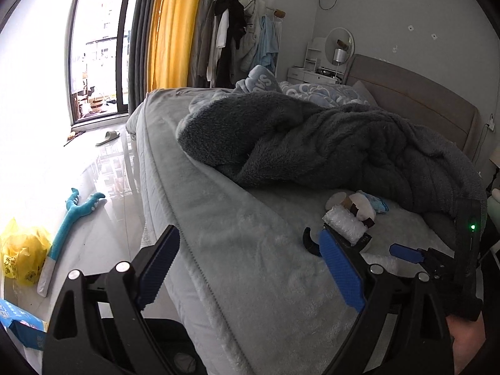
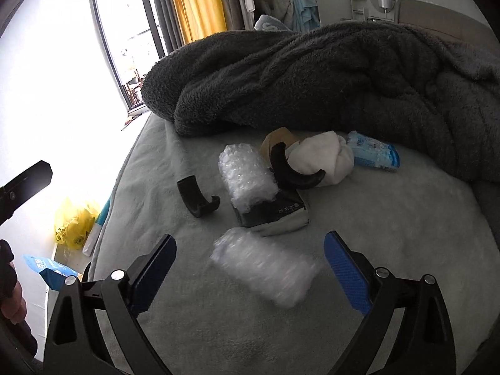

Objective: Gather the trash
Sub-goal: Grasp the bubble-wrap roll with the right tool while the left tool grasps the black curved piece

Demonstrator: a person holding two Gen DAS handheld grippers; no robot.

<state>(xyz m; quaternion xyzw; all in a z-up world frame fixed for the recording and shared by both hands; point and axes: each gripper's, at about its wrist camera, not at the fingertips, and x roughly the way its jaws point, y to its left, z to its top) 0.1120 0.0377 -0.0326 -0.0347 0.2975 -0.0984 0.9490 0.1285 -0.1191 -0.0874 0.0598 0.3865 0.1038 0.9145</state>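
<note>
Here the right tool (image 2: 248, 276) is held with its jaws spread wide, nothing pressed by either blue pad, and the nearest bubble-wrap roll (image 2: 264, 270) is framed in the gap between them; the roll is blurred and lies loose on the bed (image 2: 390, 218), so it is judged to be the piece lined up for the first pick. The left tool (image 1: 250, 268) is likewise held wide and empty, pointed over the edge of the bed, presumably kept clear while the other works. Just beyond the near roll, a second bubble-wrap roll (image 2: 245, 170) is seen lying across a dark crumpled packet (image 2: 275, 214); a short line of small print can be made out on the packet, but it is too small to be read. Beside these, two curved black plastic pieces are found, one apart to the left (image 2: 197, 198) and one (image 2: 295, 170) propped against a white wad (image 2: 325, 159), behind which a brown cardboard ring (image 2: 278, 139) stands. A blue-and-white tissue pack (image 2: 373, 153) is set at the far side, its printing illegible. The trash appears to have been gathered into one cluster on the bare part of the bed, the dark fleece blanket (image 2: 312, 78) having been bunched up behind it. On the floor a yellow plastic bag (image 2: 73, 225) with printed markings is seen, likely meant to take the trash, and a blue package (image 2: 48, 270) bearing white characters that cannot be read with certainty. On the blue bedding (image 1: 265, 79) in the left view, large pale letters are partly shown, only fragments being legible.
</note>
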